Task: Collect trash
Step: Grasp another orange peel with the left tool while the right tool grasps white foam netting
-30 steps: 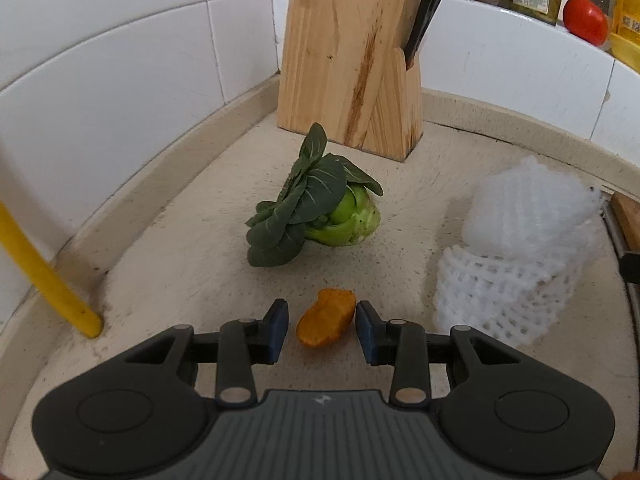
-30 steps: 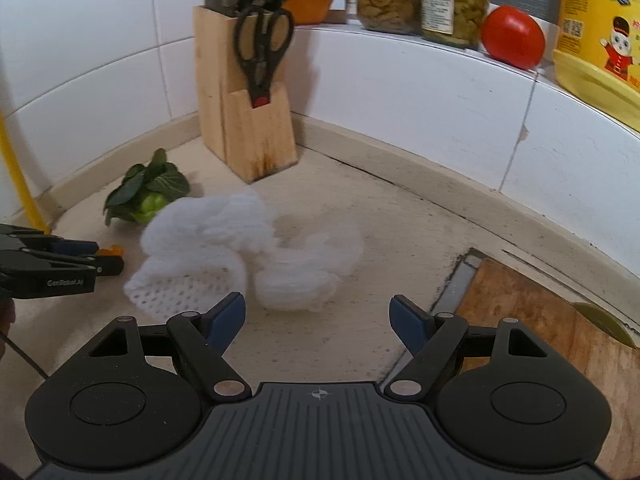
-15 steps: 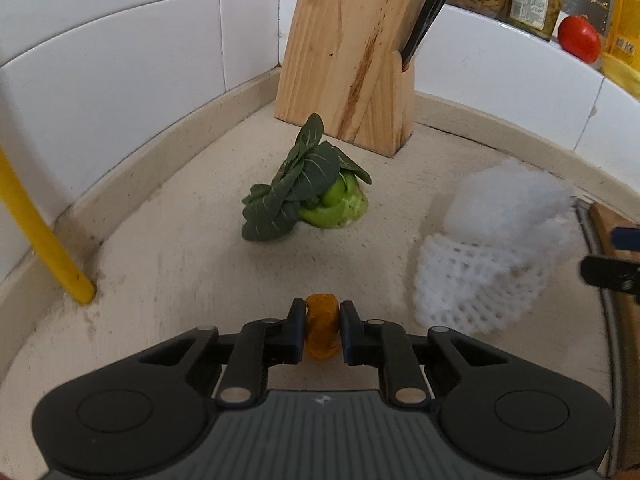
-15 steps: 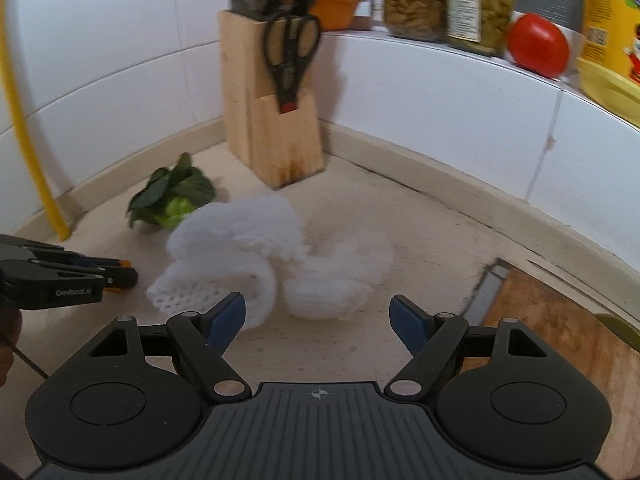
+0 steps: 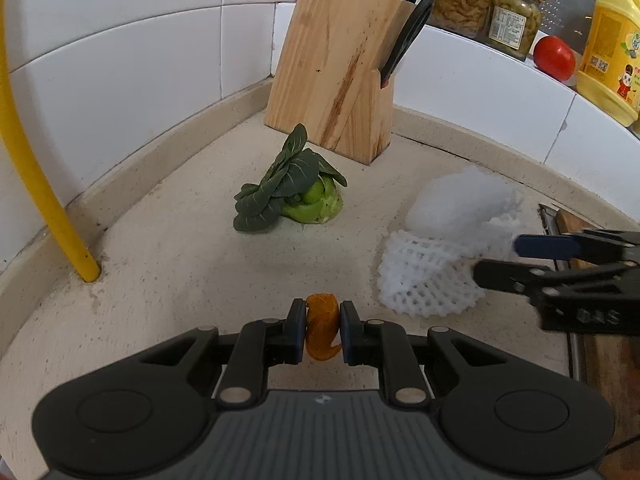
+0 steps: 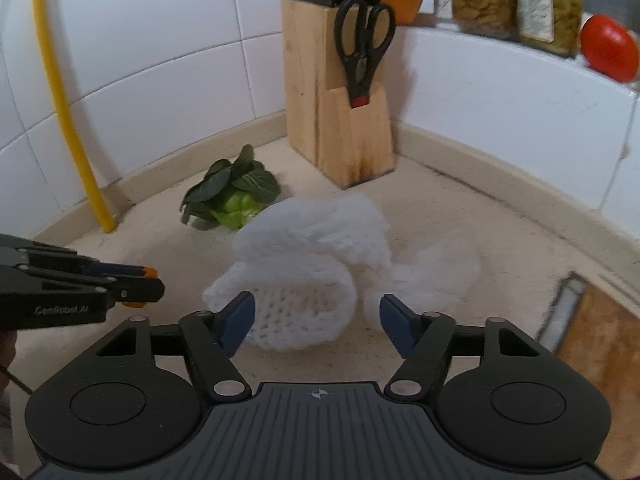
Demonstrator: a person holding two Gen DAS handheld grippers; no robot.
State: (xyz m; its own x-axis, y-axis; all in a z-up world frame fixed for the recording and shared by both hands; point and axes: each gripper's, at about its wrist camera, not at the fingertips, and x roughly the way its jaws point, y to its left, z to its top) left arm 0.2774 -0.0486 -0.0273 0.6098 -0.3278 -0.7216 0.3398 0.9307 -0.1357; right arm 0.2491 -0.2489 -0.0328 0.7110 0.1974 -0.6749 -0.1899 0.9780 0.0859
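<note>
Orange curled peel scrap (image 5: 322, 330) pinched between the blue pads of the left gripper (image 5: 322, 332), held just above the beige speckled countertop (image 5: 168, 264). Peel looks light, limp, a little slick; a grip across its folded middle seems secure.

Right gripper (image 6: 316, 316) jaws closing, pads not yet pressing; white foam fruit-net sleeve (image 6: 304, 280) lies crumpled on the counter between and just beyond them. Net judged near weightless, springy, likely to compress a lot. Best taken across the bunched rolled end nearest the pads, not the loose fringe.

Green leafy bok choy stub (image 5: 294, 196) lies untouched near the wooden knife block (image 5: 340, 72): soft leaves, firmer base, so grip the base.
</note>
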